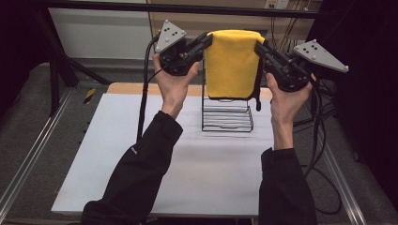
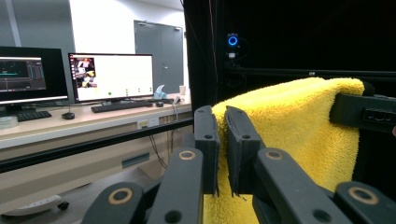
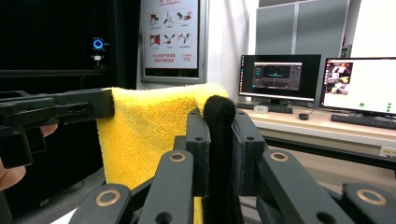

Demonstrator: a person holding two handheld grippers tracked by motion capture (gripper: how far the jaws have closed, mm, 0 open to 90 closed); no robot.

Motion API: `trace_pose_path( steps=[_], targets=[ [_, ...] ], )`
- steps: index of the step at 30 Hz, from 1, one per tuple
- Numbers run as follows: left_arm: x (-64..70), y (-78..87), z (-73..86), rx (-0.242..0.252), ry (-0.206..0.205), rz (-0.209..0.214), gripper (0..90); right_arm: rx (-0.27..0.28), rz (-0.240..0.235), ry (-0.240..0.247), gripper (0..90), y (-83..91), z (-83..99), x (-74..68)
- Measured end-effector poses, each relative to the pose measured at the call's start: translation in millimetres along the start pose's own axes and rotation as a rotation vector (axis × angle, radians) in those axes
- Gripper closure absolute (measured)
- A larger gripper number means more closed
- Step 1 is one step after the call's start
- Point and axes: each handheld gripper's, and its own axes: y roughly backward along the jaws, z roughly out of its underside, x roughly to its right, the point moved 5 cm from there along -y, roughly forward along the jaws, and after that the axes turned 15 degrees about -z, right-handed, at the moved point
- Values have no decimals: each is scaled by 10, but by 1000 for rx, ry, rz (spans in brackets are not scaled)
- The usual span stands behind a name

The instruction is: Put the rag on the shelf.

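A yellow towel [image 1: 232,63] hangs flat above a black wire rack [image 1: 227,123] at the back of the white table [image 1: 187,168]. My left gripper [image 1: 209,41] is raised at the towel's upper left corner, its jaws shut on the towel's edge [image 2: 289,121]. My right gripper [image 1: 258,47] holds the upper right corner, shut on the towel's black trim [image 3: 218,116]. In the right gripper view, the yellow cloth [image 3: 149,126] stretches across to the other gripper's jaw. Whether the towel rests on the rack's top bar is hidden.
Black cables [image 1: 143,93] trail from both grippers down over the table's edges. Metal rails [image 1: 28,159] run along both sides of the table. A desk with monitors [image 2: 112,74] stands beyond the table.
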Motion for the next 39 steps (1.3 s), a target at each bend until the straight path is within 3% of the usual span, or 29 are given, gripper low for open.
trace_pose_path(
  steps=[17, 25, 28, 39],
  targets=[
    [-103, -229, -234, 4, -17, -33, 839, 12, 3, 16, 800, -227, -179, 214],
    [-165, -352, -283, 8, 1, -45, 838, 20, -4, 15, 799, -342, -231, 322],
    [-184, -407, -301, 8, -22, -58, 838, 25, -1, 18, 799, -386, -241, 359],
    [-268, -612, -142, -12, -74, -82, 838, -9, -1, 19, 799, -559, -99, 578]
  ],
)
